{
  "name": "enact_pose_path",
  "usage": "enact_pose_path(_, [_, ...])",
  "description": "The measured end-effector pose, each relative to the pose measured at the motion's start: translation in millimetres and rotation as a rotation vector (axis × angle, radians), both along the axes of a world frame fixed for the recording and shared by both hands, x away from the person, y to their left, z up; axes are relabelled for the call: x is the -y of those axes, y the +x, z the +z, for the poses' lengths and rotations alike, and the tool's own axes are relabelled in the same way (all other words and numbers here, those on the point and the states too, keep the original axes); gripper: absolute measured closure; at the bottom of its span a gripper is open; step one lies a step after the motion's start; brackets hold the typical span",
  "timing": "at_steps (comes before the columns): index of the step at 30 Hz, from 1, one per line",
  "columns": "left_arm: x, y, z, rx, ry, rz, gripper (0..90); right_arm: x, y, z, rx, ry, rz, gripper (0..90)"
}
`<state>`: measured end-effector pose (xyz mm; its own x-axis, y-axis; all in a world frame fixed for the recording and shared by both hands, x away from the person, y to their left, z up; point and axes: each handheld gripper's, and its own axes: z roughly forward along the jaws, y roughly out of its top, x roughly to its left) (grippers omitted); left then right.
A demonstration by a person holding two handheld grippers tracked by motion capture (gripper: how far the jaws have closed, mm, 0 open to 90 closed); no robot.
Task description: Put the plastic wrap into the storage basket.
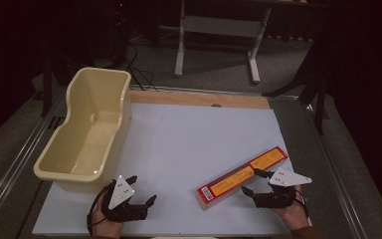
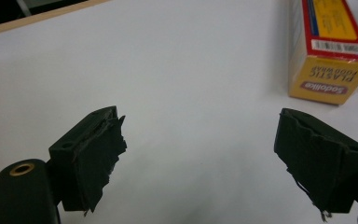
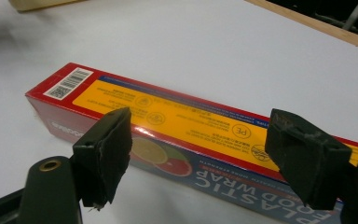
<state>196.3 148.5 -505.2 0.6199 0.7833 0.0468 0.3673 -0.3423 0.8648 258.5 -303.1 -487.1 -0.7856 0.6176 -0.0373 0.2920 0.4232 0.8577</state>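
Apparently the reach is in hand: the right gripper (image 1: 259,182) hovers wide apart just beside the long box (image 1: 242,176), which lies flat on the white table (image 1: 179,144); the left gripper (image 1: 137,194) waits wide, holding nothing; next, straddle the box squarely, then pinch.

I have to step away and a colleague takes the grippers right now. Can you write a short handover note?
Left gripper: open, empty, resting near the front edge of the white table, beside the cream plastic tub.
Right gripper: open, jaws spread in front of the long side of the plastic food wrap box, not gripping it.
Box: lying flat at the right of the table, its barcode end towards the left gripper.
Tub: at the left of the table, empty.
Done: nothing moved yet, by the look of it.
Left: probably close on the box, lift it and carry it to the tub.
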Motion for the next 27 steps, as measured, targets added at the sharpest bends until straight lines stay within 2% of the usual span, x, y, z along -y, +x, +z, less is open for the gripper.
enact_pose_path(4, [-0.9,-0.6,0.9,0.005,-0.011,-0.008,15.1,-0.6,-0.2,-0.3,0.0,-0.006,0.008,24.2])
enact_pose_path(8, [-2.1,-1.1,0.9,0.008,-0.017,0.009,15.1,-1.3,-1.1,0.0,0.003,-0.007,0.015,26.8])
enact_pose_path(9, [-3.7,-0.6,0.8,0.004,-0.025,0.023,15.1,-2.2,-1.7,-0.4,0.0,-0.009,0.03,30.9])
enact_pose_path(11, [-4.5,-0.4,1.0,0.006,-0.028,0.026,15.1,-2.4,-1.7,-0.7,-0.001,-0.01,0.038,32.9])
enact_pose_path(13, [-5.1,-0.7,1.5,0.009,-0.033,0.031,15.1,-3.1,-2.3,-1.3,-0.007,-0.014,0.065,42.6])
enact_pose_path(14, [-5.6,-0.9,1.6,0.008,-0.039,0.03,15.2,-3.9,-2.7,-1.6,-0.012,-0.023,0.091,57.1])
enact_pose_path(15, [-5.7,-1.0,1.7,0.008,-0.043,0.03,15.2,-3.9,-2.7,-1.6,-0.012,-0.023,0.091,57.1])
enact_pose_path(16, [-5.8,-1.2,1.8,0.009,-0.043,0.032,15.2,-4.1,-2.8,-1.7,-0.012,-0.025,0.103,63.6])
enact_pose_path(17, [-5.8,-1.1,1.9,0.01,-0.045,0.032,15.2,-4.2,-3.7,-1.6,-0.007,-0.032,0.116,73.8])
enact_pose_path(20, [-6.1,-1.2,1.9,0.011,-0.043,0.033,15.3,-5.6,-5.9,-1.6,-0.001,-0.051,0.145,89.5])
enact_pose_path(27, [-7.7,-2.0,1.7,0.016,-0.048,0.043,15.3,-14.3,-4.2,-7.7,-0.035,-0.106,0.219,90.0])
